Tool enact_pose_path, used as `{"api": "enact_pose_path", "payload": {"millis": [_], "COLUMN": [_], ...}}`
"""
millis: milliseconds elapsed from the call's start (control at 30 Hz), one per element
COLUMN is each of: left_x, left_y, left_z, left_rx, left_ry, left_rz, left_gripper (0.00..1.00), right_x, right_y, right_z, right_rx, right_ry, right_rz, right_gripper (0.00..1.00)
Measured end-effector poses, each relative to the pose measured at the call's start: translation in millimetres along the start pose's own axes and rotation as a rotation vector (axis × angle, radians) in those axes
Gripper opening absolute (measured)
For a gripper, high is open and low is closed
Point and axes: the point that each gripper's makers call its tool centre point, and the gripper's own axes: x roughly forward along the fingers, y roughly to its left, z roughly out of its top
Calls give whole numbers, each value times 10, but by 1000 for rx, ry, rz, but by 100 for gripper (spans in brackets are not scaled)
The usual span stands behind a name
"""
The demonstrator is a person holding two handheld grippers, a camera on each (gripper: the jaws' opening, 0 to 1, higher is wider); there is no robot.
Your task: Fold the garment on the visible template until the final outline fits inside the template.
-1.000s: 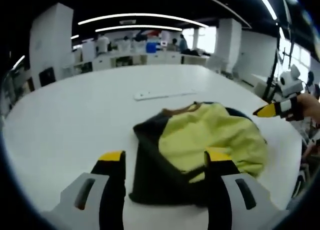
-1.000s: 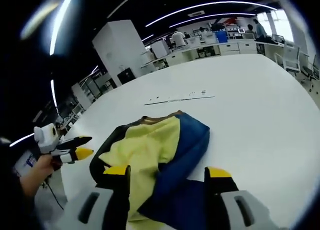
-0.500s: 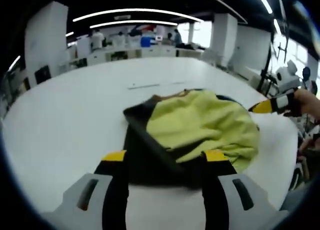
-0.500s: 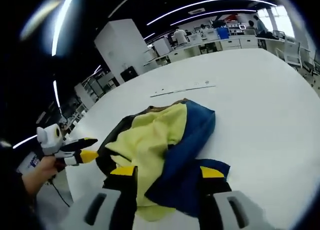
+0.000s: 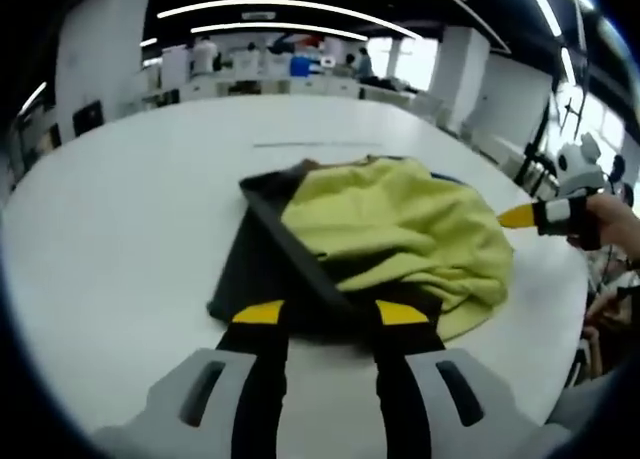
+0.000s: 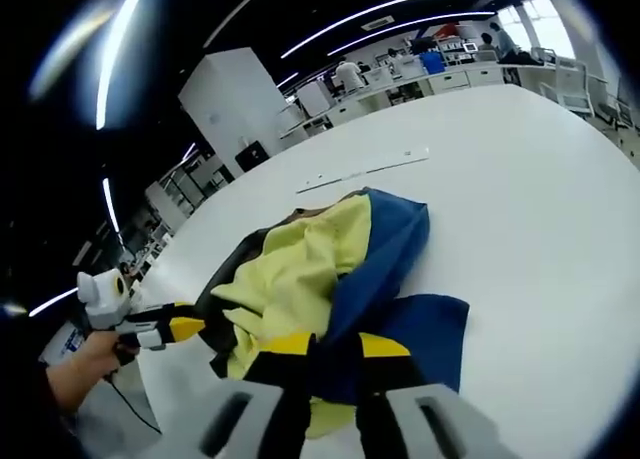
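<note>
A crumpled garment [image 5: 390, 229] of yellow-green, black and blue cloth lies on the white table [image 5: 120, 209]. My left gripper [image 5: 331, 313] is low at its near black hem [image 5: 250, 269], jaws part-way closed with the hem between the tips. In the right gripper view the garment [image 6: 300, 264] shows its blue side [image 6: 395, 234]. My right gripper [image 6: 340, 345] has its jaws close together with blue cloth pinched between them. The right gripper [image 5: 545, 215] also appears by the garment's right edge, and the left gripper [image 6: 160, 329] at its left edge. A thin marked line [image 6: 365, 167] lies beyond the garment.
A hand [image 6: 85, 364] holds the left gripper, and another hand [image 5: 612, 219] holds the right one. The table's edge [image 5: 560, 329] runs close to the garment on my side. Desks, a white pillar [image 6: 235, 104] and people stand far behind.
Both grippers came down and forward onto the garment's near edge. Both pairs of jaws narrowed, the right pair more. The garment kept its place.
</note>
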Motion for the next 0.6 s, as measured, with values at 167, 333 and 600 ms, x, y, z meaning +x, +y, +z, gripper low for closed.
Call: {"api": "enact_pose_path", "payload": {"millis": [167,333,600], "left_x": [35,53,20], "left_y": [-20,-47,-42], "left_z": [-29,-101,-86], "left_rx": [-7,4,-3], "left_ry": [3,30,17], "left_rz": [-13,-15,-21], "left_gripper": [20,9,0], "right_x": [26,52,5], "right_y": [5,11,14], "right_z": [-28,-52,-13], "right_rx": [2,4,-32], "right_ry": [0,2,-9], "right_rz": [2,-1,1], "right_gripper": [0,0,0]}}
